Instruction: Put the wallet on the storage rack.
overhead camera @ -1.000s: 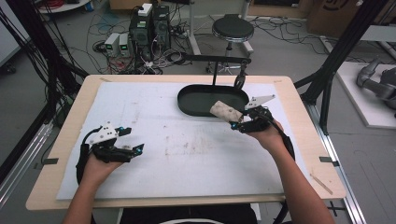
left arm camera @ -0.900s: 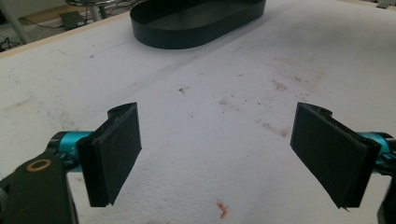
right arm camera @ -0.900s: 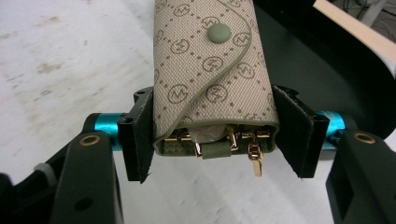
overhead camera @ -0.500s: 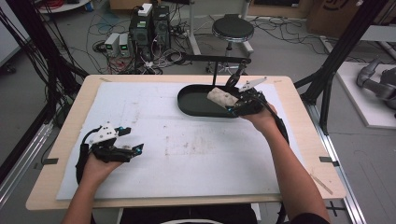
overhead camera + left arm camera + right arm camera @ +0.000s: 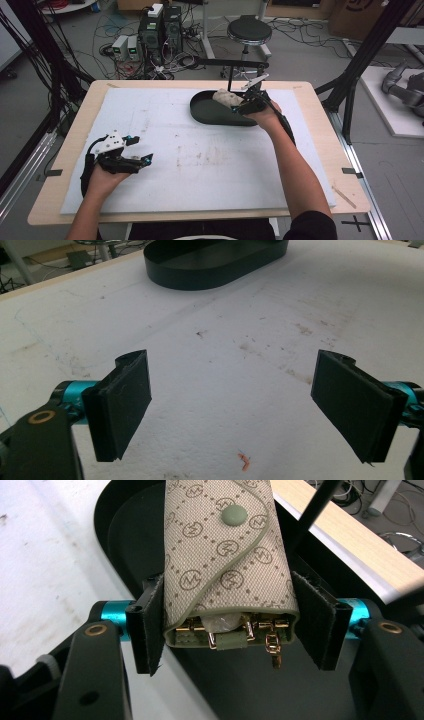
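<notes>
Right tongs (image 5: 235,625) around pouch (image 5: 225,565)

This is a lab or workshop set up for recording. At the centre of the high view a wooden table (image 5: 320,150) carries a white foam sheet (image 5: 200,165) and is framed by black metal struts (image 5: 367,50). At the upper left, desktop computers (image 5: 160,30) and small power units (image 5: 126,47) sit on the grey floor among tangled cables (image 5: 115,25). A round stool (image 5: 249,31) stands at the top centre, and a grey robot arm (image 5: 402,87) lies at the right edge.
</notes>
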